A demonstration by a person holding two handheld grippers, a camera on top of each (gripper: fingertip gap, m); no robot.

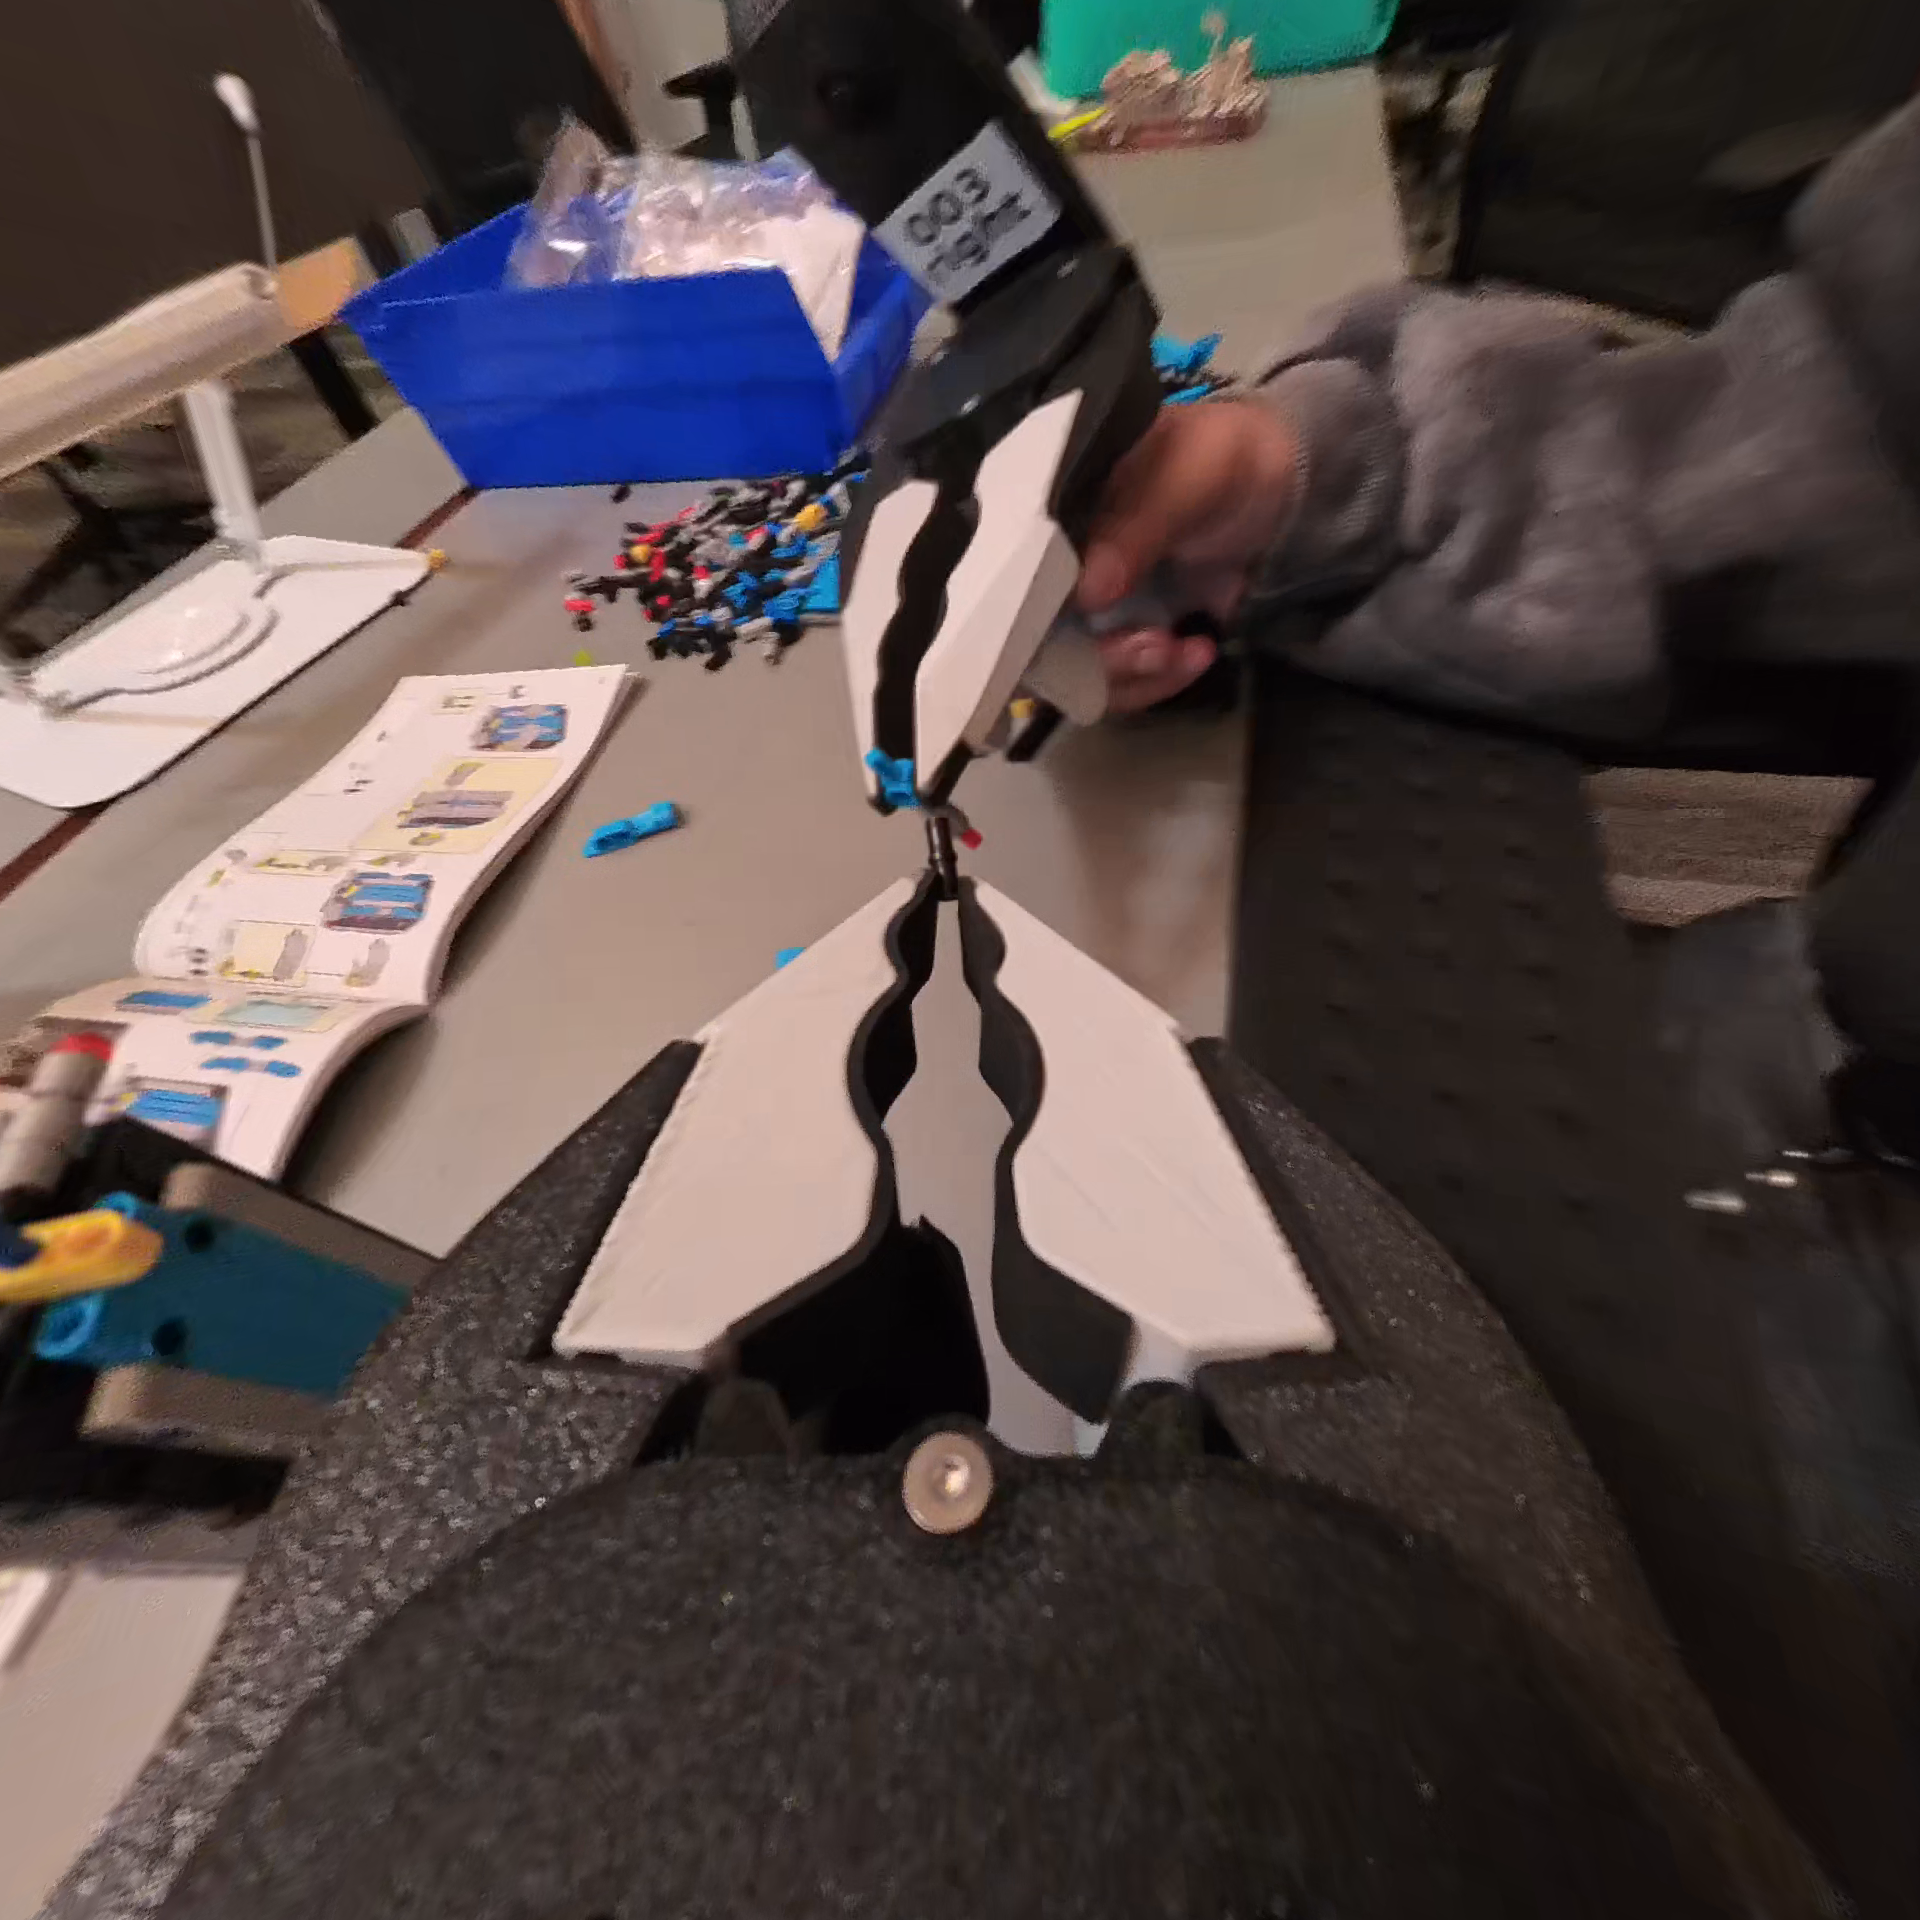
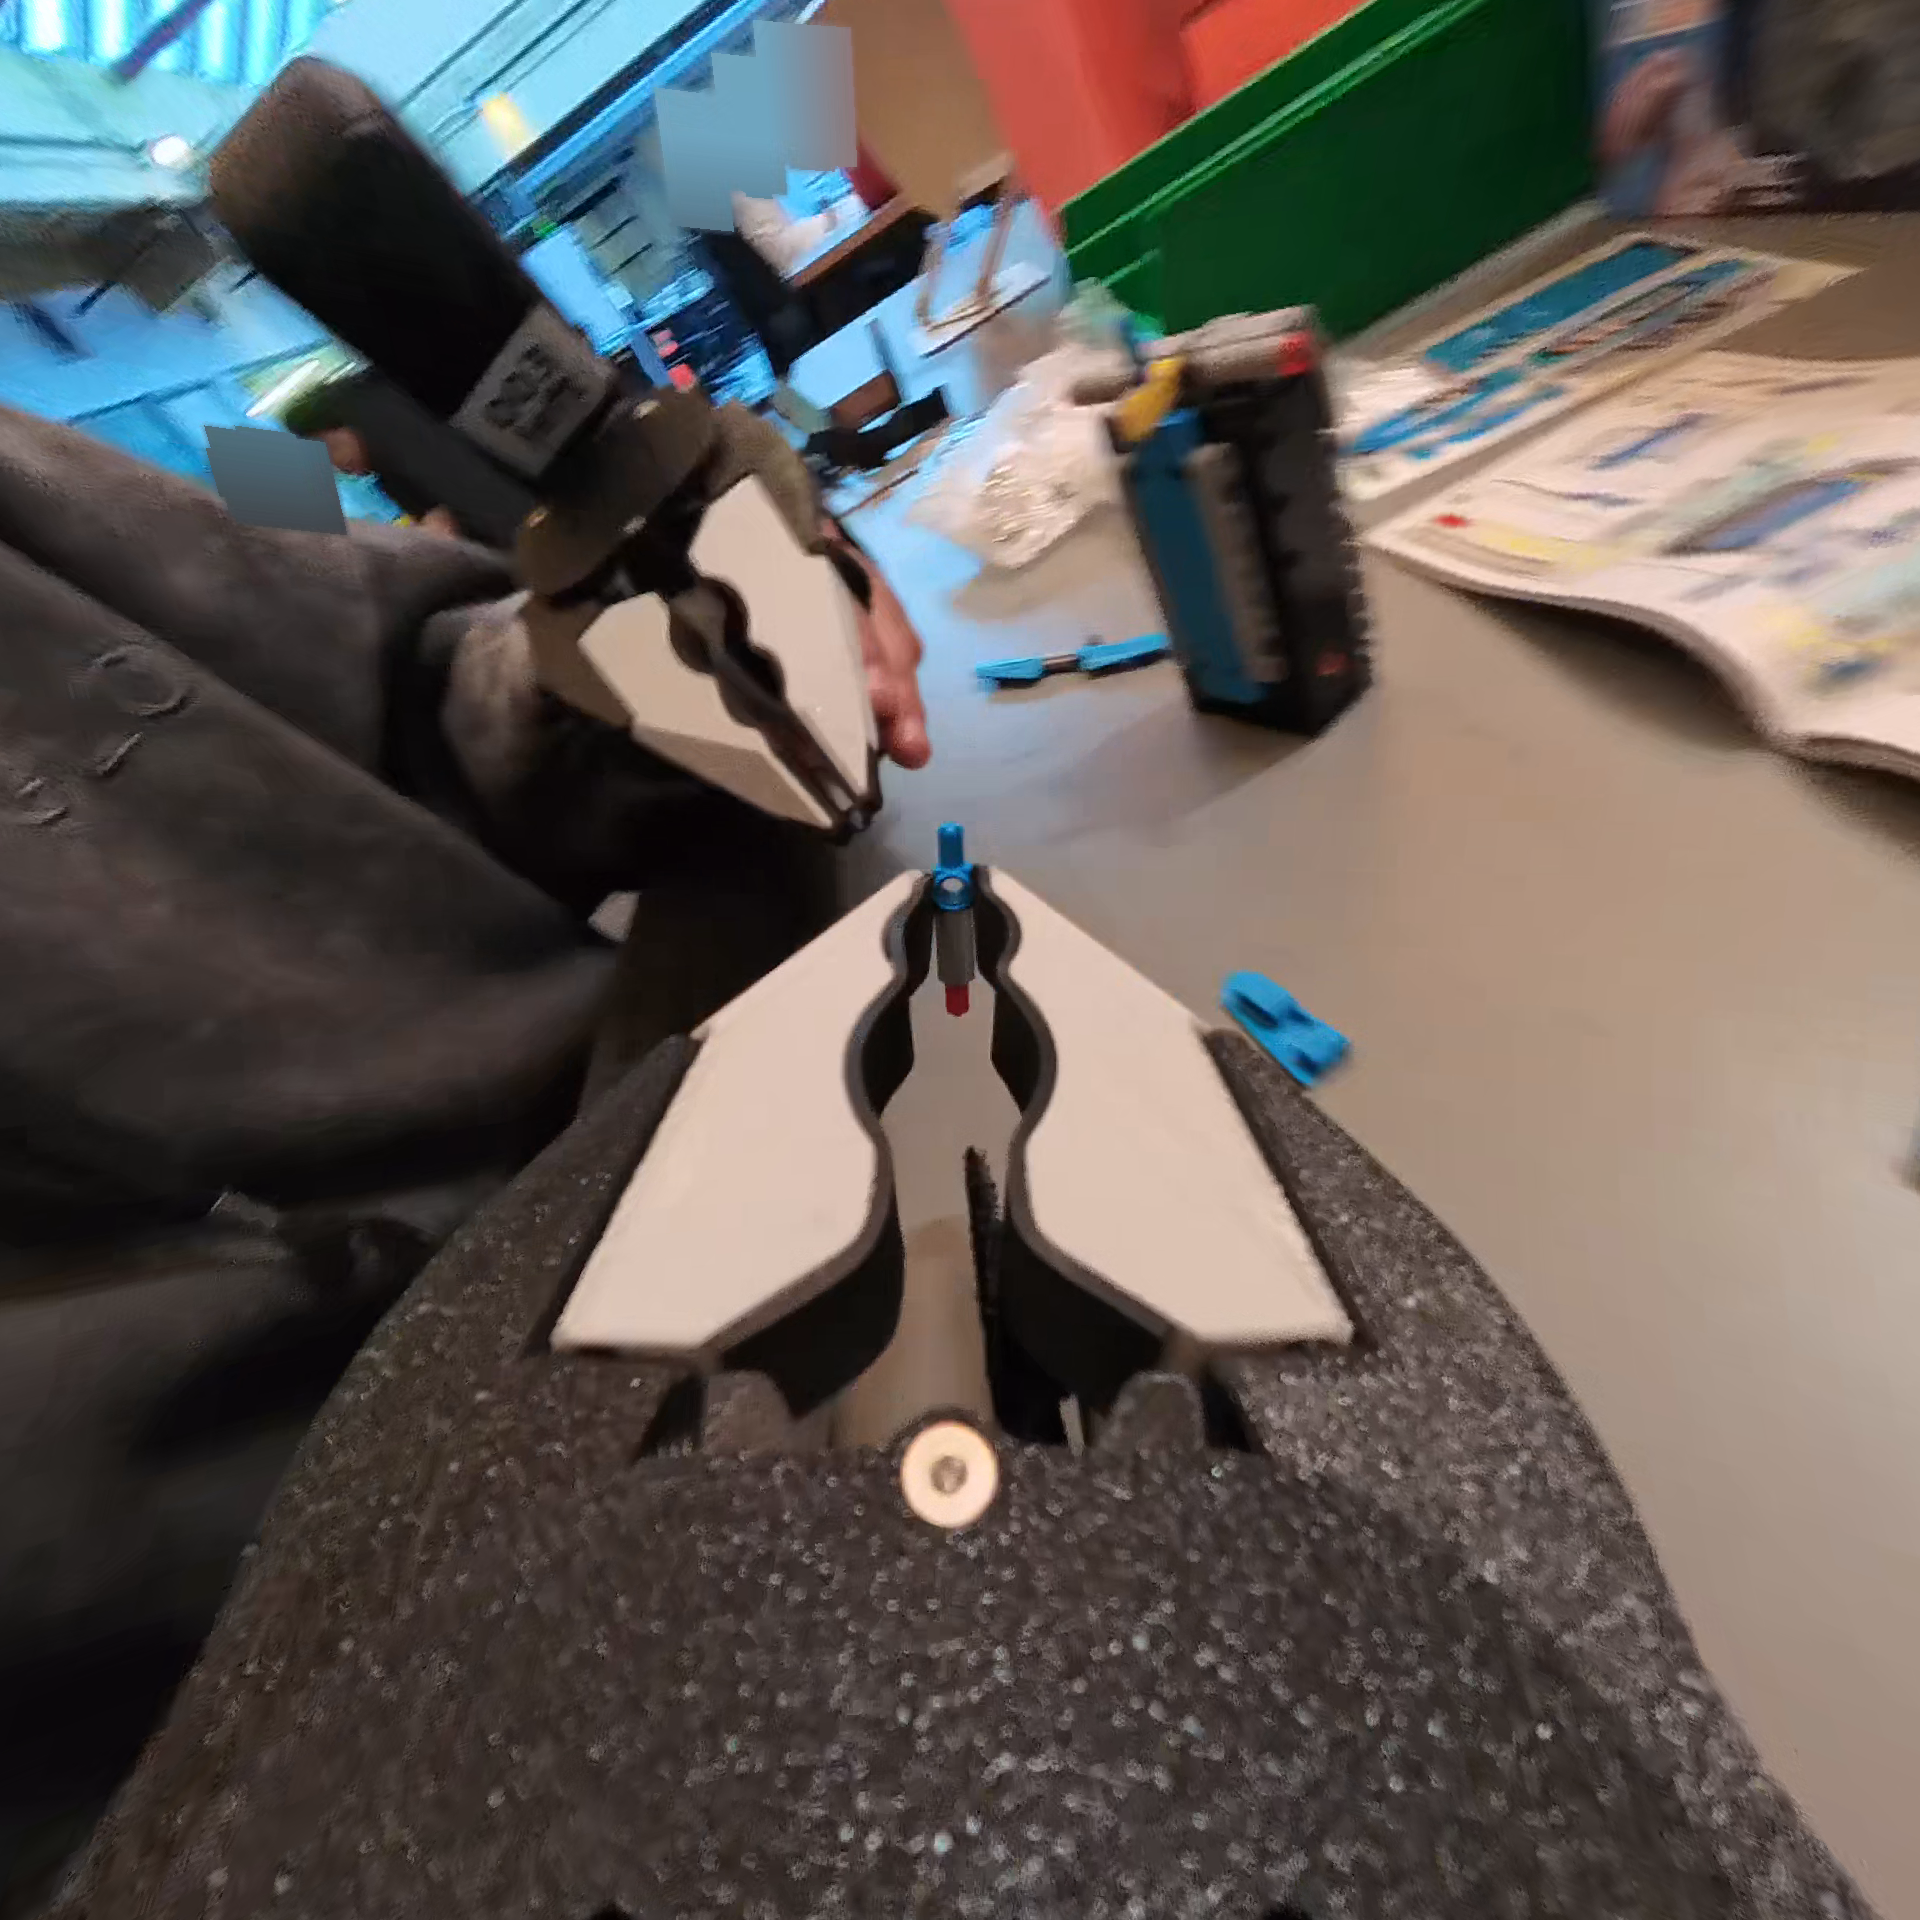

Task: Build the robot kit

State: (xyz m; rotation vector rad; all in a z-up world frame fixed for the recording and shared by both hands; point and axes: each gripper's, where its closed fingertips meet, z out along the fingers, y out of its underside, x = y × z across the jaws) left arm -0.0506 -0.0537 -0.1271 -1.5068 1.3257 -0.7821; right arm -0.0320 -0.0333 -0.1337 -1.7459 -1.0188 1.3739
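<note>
A grey table point(image 1: 644, 935) is carrying everything here. A blue bin point(image 1: 623, 364) holding clear plastic bags is sitting toward its far side, and a heap of small building pieces point(image 1: 717, 582) is lying just in front of the bin. An open instruction booklet point(image 1: 395, 831) is lying nearer the left edge, with a white lamp base point(image 1: 187, 644) standing beyond it. A loose blue piece point(image 1: 632, 828) is resting near the booklet. A black-and-blue part-built model point(image 2: 1247, 540) seems to be standing upright on the table, though blur is softening it.
</note>
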